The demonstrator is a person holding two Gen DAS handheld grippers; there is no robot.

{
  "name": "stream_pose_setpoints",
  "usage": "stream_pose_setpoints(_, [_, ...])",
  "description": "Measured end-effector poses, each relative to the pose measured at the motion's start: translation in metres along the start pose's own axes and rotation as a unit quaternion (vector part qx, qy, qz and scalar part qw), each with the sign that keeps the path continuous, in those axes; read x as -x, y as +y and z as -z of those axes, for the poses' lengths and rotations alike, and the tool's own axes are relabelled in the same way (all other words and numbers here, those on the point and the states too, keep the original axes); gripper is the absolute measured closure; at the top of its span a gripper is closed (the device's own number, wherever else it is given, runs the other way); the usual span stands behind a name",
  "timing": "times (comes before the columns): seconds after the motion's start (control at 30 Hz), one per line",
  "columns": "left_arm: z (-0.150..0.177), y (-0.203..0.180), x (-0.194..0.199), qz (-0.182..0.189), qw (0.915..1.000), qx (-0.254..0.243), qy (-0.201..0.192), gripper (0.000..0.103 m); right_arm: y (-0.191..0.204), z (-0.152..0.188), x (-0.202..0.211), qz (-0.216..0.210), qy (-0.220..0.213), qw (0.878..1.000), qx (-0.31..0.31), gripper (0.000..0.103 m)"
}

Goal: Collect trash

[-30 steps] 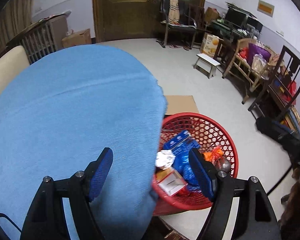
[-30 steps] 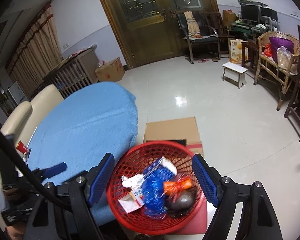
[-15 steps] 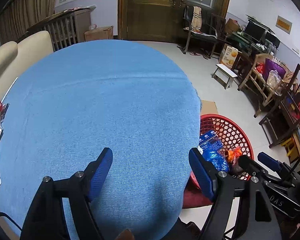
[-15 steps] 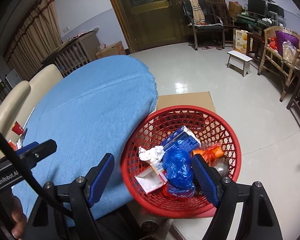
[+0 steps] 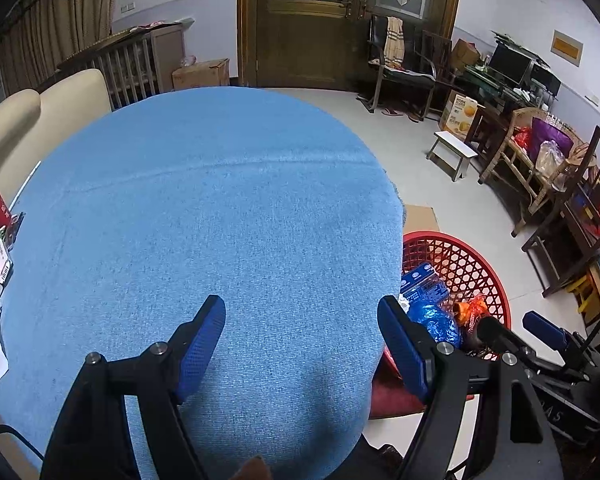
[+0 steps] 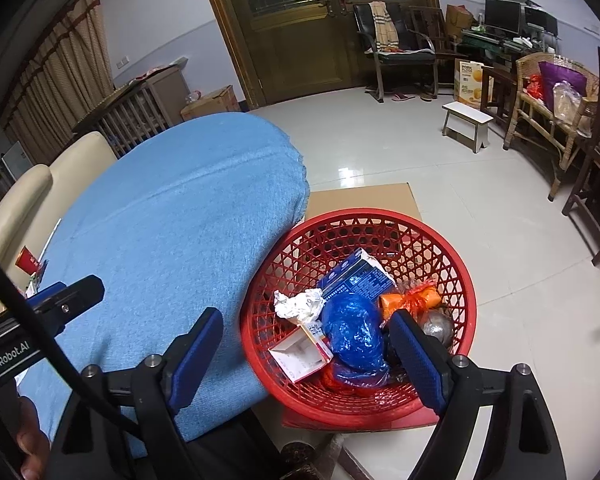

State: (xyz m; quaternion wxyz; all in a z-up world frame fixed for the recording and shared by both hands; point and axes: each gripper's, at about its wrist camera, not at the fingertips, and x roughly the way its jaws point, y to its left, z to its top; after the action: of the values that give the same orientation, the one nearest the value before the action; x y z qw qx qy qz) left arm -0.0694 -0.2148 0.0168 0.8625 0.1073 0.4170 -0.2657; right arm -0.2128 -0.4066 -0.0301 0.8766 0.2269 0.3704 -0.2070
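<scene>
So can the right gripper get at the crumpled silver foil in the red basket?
Probably yes. The right hand-held gripper hangs open above the red basket, and the foil ball lies on top of the pile with nothing covering it.

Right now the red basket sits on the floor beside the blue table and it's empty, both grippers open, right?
Not empty. The right wrist view shows the basket holding trash: a blue bag, crumpled foil, and a blue box. The rest stands.
</scene>
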Motion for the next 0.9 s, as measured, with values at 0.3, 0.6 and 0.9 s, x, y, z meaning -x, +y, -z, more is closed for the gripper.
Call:
stream_pose_setpoints(0.3, [0.001, -0.001, -0.001, -0.001, 1.0, -0.004, 0.0, 0.024, 0.009, 0.006, 0.0, 0.005, -0.002, 1.0, 0.01, 0.007])
stream_pose_setpoints(0.6, [0.002, -0.003, 0.001, -0.001, 1.0, -0.007, -0.001, 0.024, 0.008, 0.003, 0.005, 0.016, -0.015, 1.0, 0.007, 0.007])
stream_pose_setpoints(0.9, [0.002, -0.004, 0.001, -0.004, 1.0, -0.008, -0.004, 0.024, 0.01, 0.001, 0.011, 0.023, -0.025, 0.999, 0.009, 0.007])
